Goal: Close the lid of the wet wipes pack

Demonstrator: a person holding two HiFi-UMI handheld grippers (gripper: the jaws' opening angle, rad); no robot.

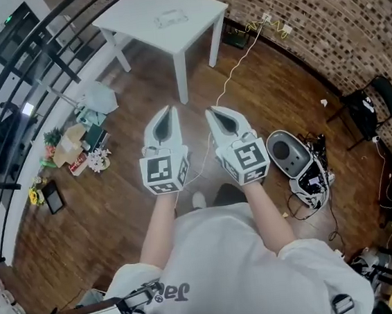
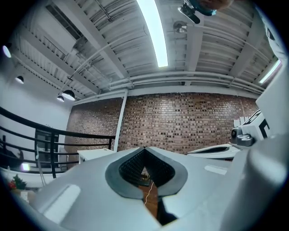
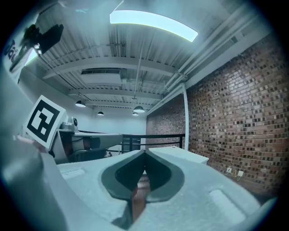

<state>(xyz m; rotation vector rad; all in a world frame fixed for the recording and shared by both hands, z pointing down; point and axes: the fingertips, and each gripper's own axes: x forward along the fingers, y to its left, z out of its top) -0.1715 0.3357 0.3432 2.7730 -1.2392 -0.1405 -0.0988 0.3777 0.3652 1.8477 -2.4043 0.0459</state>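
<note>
- The person stands on the wooden floor (image 1: 119,217) with both tools held out in front, well apart from the white table (image 1: 197,31) at the far side of the room.
- The wet wipes pack (image 1: 171,17) lies on that table top, near its middle. From here it is too small to tell how its lid stands.
- The left gripper (image 1: 171,110) has its 2 jaws brought together, tips meeting, with nothing between them.
- The right gripper (image 1: 213,111), just beside it, is the same: jaws together and empty.
- As I judge it, the task proper has not begun, and the step in hand is the approach to the table.
- To do that well, I would walk up to the near edge, minding the pale cable (image 1: 232,72) that trails over the floor right of the table leg, and stop with the pack squarely below both tools.
- A flap lid wants a push, not a grip, so joined jaws could serve as a blunt tip.
- The pack looks soft and light and would likely slide. 1 gripper should steady its body while the other presses the lid flat.
</note>
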